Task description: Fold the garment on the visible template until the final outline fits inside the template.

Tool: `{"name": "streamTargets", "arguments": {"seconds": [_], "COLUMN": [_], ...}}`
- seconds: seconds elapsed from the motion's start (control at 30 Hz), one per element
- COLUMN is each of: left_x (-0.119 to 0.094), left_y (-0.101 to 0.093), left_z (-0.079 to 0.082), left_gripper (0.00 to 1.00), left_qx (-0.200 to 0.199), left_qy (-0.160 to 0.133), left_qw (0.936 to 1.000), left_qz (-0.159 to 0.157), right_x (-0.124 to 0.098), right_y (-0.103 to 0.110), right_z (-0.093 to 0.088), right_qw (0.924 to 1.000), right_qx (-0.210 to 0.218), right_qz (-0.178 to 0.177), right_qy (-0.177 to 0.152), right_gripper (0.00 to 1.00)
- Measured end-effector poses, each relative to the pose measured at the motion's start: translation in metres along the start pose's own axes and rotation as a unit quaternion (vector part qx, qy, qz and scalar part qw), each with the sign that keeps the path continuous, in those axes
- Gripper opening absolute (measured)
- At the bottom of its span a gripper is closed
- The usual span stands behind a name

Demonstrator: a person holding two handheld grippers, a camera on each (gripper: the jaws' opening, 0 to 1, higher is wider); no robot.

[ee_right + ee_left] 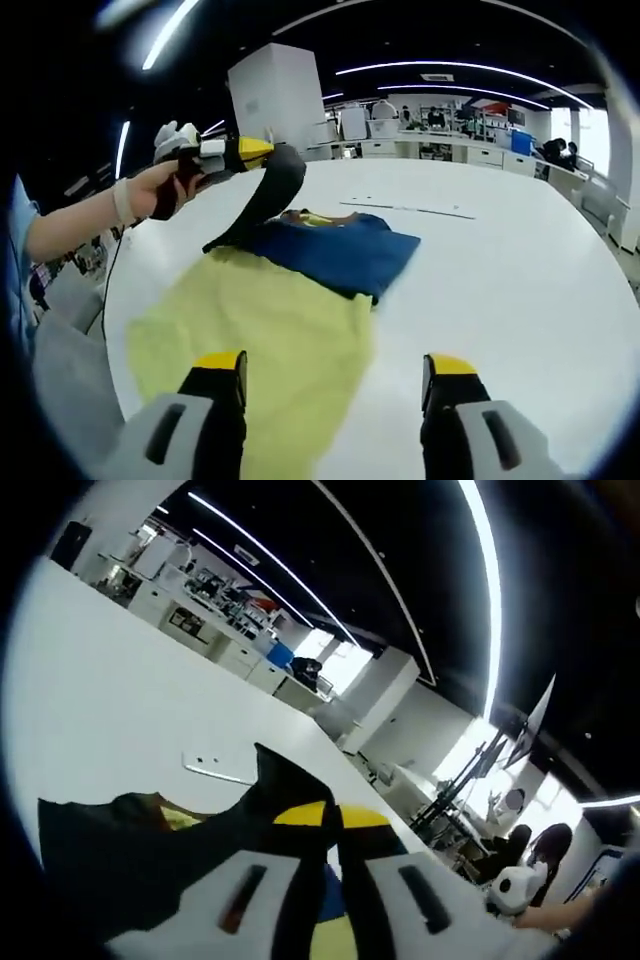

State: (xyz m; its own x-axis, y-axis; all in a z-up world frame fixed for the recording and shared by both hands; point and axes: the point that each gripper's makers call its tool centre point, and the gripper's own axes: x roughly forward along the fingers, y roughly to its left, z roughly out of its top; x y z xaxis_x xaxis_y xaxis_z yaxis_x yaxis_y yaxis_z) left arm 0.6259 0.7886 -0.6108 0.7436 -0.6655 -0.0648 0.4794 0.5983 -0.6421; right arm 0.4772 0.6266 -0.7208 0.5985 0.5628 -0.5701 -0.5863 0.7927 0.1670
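The left gripper point(232, 152) is clamped on a dark fold of the garment point(335, 250), lifting it off the white table point(520, 290). The right gripper point(335, 375) hangs with jaws spread wide, holding nothing, above the yellow template point(270, 340).

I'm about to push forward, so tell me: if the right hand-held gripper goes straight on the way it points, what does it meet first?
Probably the yellow cloth: the right hand-held gripper, jaws open, points along its right edge, with the blue garment beyond. Depth is unclear; it may meet bare table instead.
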Motion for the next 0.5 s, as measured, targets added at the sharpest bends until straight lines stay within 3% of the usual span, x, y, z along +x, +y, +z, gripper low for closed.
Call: {"name": "streamTargets", "arguments": {"seconds": [0.33, 0.5], "left_x": [0.038, 0.049], "left_y": [-0.025, -0.024], "left_z": [-0.056, -0.09], "left_gripper": [0.0, 0.0], "left_qx": [0.002, -0.003], "left_qy": [0.048, 0.085], "left_qw": [0.9982, 0.9957], "left_qz": [-0.035, -0.035], "right_x": [-0.005, -0.006], "right_y": [-0.007, -0.007], "right_z": [-0.007, -0.011], "right_qw": [0.9999, 0.9998], "right_qx": [0.009, 0.016], "right_qz": [-0.009, -0.011], "right_qy": [0.002, 0.002], "right_gripper": [0.7, 0.7]}}
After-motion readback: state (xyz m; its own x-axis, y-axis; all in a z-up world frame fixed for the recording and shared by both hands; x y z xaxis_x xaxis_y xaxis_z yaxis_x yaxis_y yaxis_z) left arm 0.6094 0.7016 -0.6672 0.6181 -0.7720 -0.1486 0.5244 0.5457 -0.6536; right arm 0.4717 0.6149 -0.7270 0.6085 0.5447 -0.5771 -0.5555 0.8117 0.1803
